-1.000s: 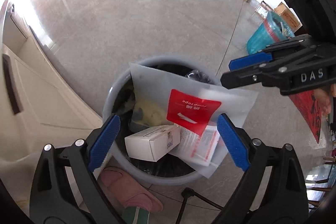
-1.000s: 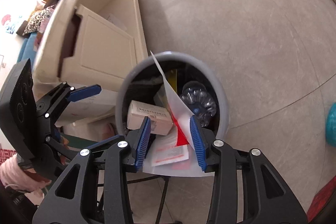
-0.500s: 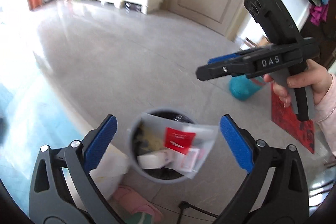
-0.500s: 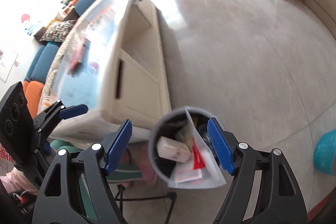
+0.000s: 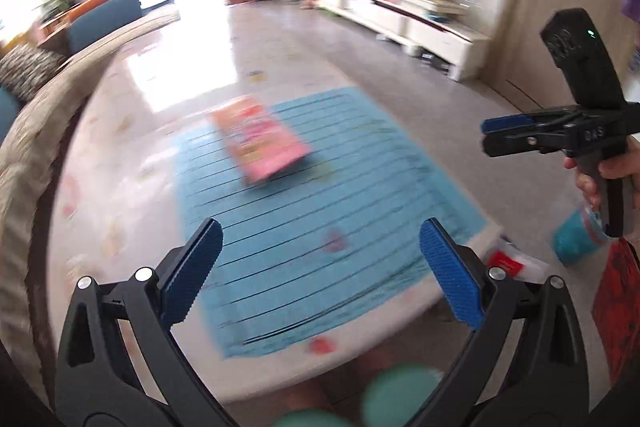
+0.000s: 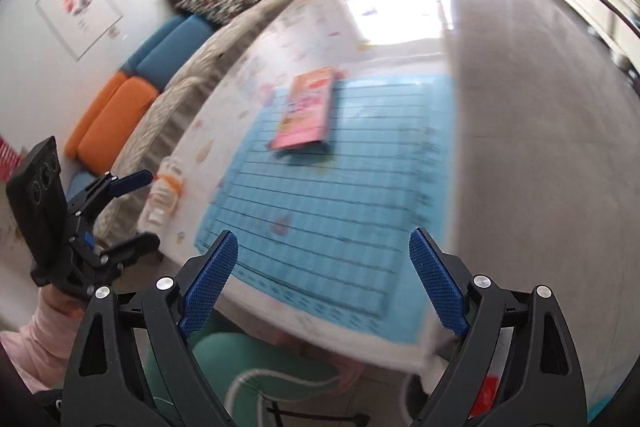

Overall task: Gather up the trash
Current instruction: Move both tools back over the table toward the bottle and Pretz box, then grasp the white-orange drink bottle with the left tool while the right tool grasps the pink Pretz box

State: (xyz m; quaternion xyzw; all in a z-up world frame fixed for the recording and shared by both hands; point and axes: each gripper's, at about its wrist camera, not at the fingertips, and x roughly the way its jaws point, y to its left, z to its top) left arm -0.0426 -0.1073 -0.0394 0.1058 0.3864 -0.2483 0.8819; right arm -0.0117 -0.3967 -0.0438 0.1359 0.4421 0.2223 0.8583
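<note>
A pink flat package [image 5: 260, 139] lies on a blue striped mat [image 5: 320, 227] on the table; it also shows in the right wrist view [image 6: 308, 111]. My left gripper [image 5: 320, 271] is open and empty, held above the table's near edge, well short of the package. My right gripper [image 6: 324, 283] is open and empty, also over the near edge; it appears at the right of the left wrist view [image 5: 516, 135]. The red and white trash [image 5: 508, 261] in the bin peeks out below the table edge. Both views are motion-blurred.
The table [image 6: 248, 75] has a light patterned cover and a small white and orange object [image 6: 166, 187] near its left edge. A sofa with blue and orange cushions [image 6: 120, 107] stands beyond. A TV cabinet [image 5: 400, 15] lines the far wall. A teal bag [image 5: 576, 239] sits on the floor.
Both grippers have swung up from the grey bin to face the tabletop. The right gripper let go of the plastic bag with red label, which stays in the bin, and opened wide.
</note>
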